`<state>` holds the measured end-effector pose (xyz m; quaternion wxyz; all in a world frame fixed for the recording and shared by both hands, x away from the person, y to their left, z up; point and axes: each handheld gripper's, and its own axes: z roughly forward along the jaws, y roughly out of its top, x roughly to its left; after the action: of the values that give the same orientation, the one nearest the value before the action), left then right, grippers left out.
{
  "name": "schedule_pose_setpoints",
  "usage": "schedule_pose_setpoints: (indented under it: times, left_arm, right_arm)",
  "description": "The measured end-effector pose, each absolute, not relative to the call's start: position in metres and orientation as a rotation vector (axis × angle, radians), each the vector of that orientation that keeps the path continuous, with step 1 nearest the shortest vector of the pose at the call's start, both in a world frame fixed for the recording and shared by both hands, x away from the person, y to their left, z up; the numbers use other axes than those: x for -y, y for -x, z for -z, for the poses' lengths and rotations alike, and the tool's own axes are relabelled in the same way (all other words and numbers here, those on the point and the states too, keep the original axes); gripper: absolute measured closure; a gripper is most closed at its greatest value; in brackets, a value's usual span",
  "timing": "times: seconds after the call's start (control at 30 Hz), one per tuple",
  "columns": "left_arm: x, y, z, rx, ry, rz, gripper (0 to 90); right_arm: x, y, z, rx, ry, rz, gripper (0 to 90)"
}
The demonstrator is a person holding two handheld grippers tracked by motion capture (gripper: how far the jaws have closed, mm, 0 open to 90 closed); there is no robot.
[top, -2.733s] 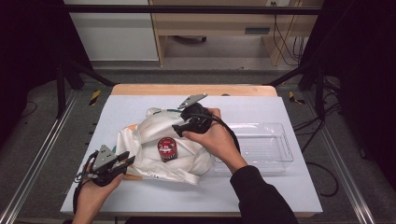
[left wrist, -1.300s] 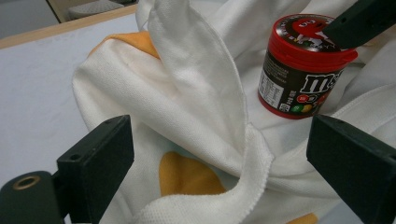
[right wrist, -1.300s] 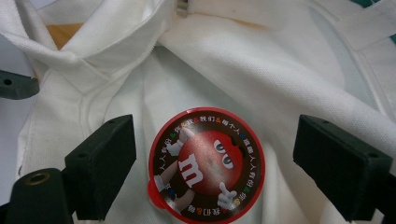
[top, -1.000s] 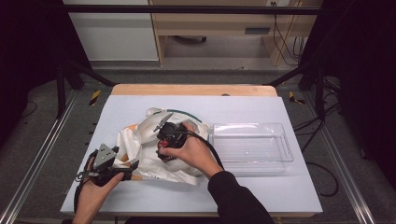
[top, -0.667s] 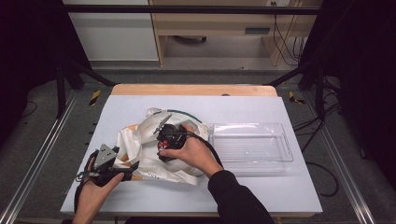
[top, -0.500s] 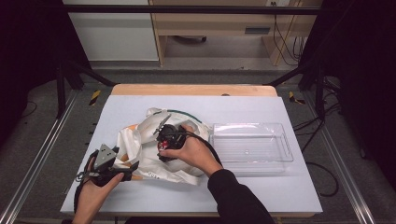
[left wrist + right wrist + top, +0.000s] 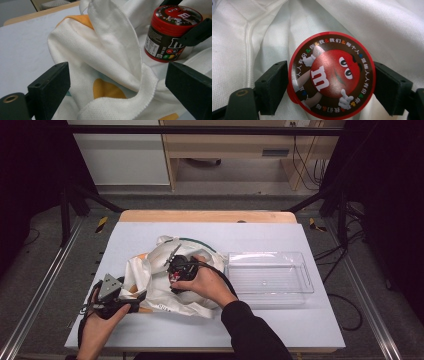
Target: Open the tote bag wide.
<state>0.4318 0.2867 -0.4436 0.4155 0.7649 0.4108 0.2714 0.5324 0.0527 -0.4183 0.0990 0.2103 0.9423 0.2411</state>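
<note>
Your right gripper point(image 7: 176, 270) comes down from above on the red-lidded M&M's candy tub point(image 7: 331, 73), one jaw against each side of the lid, so it is clenched on the tub, which stands upright on the crumpled white cloth bag point(image 7: 160, 287) near the middle of the table point(image 7: 300, 320). Your left gripper point(image 7: 117, 92) sits at the bag's near-left edge with its jaws spread wide and a fold of bag fabric between them, not pinched. The clear plastic tray point(image 7: 270, 280) lies just right of the bag.

A white-topped table point(image 7: 150, 232) with a wooden far edge carries a crumpled white cloth bag point(image 7: 150, 270) at centre-left and, just beside it on the right, a clear plastic tray point(image 7: 270, 277).
</note>
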Motion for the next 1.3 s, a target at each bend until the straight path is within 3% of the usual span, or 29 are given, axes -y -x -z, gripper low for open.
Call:
schedule_pose_setpoints:
  times: [0.93,1.3]
  left_arm:
    - [-0.286,-0.432,0.446,-1.030,-1.937,-0.675,5.9]
    - [-0.286,-0.431,0.445,-1.029,-1.920,-0.686,5.7]
  right_arm:
    - [-0.051,-0.534,0.417,-2.804,-0.665,-0.687,26.0]
    - [-0.039,-0.524,0.384,-2.733,-0.649,-0.767,26.1]
